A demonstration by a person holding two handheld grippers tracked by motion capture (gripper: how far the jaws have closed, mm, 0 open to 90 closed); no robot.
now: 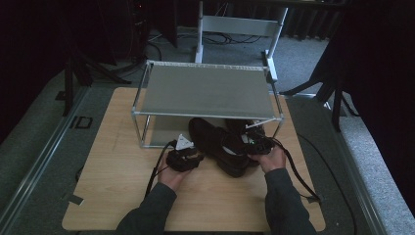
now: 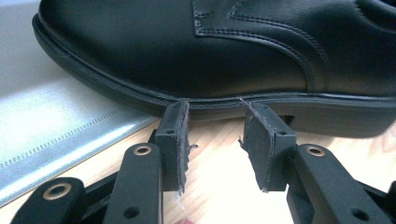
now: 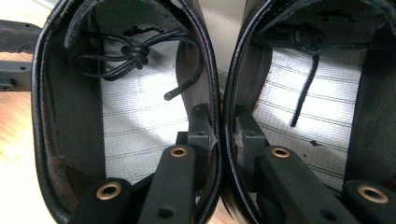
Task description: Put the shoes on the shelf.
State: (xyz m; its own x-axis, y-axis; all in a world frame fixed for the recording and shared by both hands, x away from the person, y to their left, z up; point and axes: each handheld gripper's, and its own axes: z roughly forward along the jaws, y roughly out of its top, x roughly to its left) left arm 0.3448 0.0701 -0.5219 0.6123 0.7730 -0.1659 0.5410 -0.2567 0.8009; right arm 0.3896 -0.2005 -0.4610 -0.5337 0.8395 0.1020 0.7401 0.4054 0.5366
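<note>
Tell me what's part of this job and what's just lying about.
In the job:
- pair of black shoes
- right tool, pinching both shoes' inner walls together
- left tool, open beside a shoe's sole
- metal rack

Lying about:
- white frame behind the table

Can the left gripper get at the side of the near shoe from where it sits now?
Probably yes. The left gripper is open with its pads right at the sole edge of the black shoe, and nothing lies between them. The right gripper clamps both shoes' inner collars.
</note>
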